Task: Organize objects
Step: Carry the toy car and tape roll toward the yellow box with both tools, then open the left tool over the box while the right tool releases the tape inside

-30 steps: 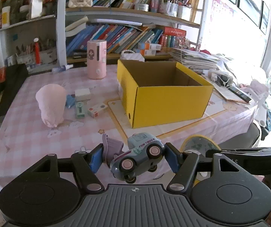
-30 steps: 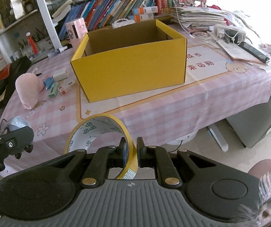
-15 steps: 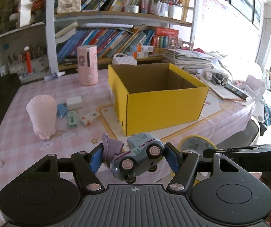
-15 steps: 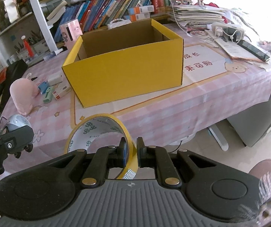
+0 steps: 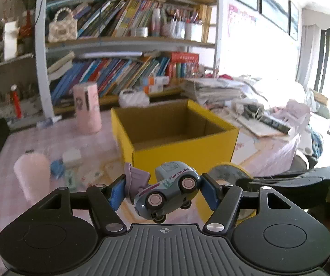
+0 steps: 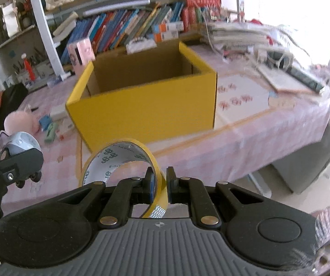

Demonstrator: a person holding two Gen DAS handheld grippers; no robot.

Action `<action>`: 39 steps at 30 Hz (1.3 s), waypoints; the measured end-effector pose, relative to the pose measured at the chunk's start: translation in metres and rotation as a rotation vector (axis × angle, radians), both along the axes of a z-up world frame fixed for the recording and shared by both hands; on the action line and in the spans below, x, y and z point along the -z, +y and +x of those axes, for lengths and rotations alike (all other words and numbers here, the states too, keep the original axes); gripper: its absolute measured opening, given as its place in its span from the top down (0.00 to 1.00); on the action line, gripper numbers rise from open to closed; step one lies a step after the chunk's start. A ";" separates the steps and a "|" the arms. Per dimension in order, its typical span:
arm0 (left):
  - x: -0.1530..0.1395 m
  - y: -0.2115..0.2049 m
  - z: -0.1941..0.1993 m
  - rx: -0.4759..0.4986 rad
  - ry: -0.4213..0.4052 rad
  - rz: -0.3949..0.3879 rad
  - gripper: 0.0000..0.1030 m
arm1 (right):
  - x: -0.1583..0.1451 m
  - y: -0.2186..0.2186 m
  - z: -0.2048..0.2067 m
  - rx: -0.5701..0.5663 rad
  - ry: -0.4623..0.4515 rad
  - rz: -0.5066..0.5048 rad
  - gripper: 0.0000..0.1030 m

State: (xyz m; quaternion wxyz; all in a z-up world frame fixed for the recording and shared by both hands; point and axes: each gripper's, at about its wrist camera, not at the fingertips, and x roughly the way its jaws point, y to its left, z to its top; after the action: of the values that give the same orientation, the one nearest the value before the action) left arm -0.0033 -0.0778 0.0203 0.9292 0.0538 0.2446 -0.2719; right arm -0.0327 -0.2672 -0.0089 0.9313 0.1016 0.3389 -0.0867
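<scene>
Two claws are held in front of the yellow box (image 6: 146, 105), which stands open-topped on the pink checked tabletop (image 6: 245, 138). The left claw (image 5: 162, 189) is closed on a grey-blue toy truck (image 5: 168, 192), which is gripped between the blue pads (image 5: 116, 193) at a tilt, wheels toward the camera, on the near side of the box. The right claw (image 6: 159, 185) is nearly shut, and the wall of a yellow tape roll (image 6: 119, 161) is pinched between its fingers, one inside the ring and one outside; the roll is held on edge, below and in front of the box's near wall. To the left of the box a pink plush toy (image 6: 21, 123) and a few small items (image 6: 54, 126) are seen lying on the tabletop, blurred. A pink cylinder (image 5: 87, 108) is stood behind the box's left corner, and a bookshelf (image 5: 128, 46) is seen beyond the box.
</scene>
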 end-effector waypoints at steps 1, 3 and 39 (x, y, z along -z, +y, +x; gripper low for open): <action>-0.003 -0.003 0.002 0.004 -0.012 -0.005 0.35 | -0.005 -0.002 0.004 -0.002 -0.018 -0.013 0.90; -0.008 -0.010 0.009 0.012 -0.039 -0.014 0.35 | -0.015 -0.007 0.012 -0.006 -0.053 -0.032 0.90; 0.032 -0.125 0.159 -0.189 0.143 0.182 0.35 | 0.021 -0.083 0.219 -0.396 0.044 -0.214 0.90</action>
State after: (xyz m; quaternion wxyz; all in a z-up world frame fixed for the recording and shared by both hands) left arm 0.1558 -0.2027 -0.0117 0.9222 0.0949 0.3376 -0.1632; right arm 0.1861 -0.3501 -0.0301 0.9280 -0.0679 0.3613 0.0600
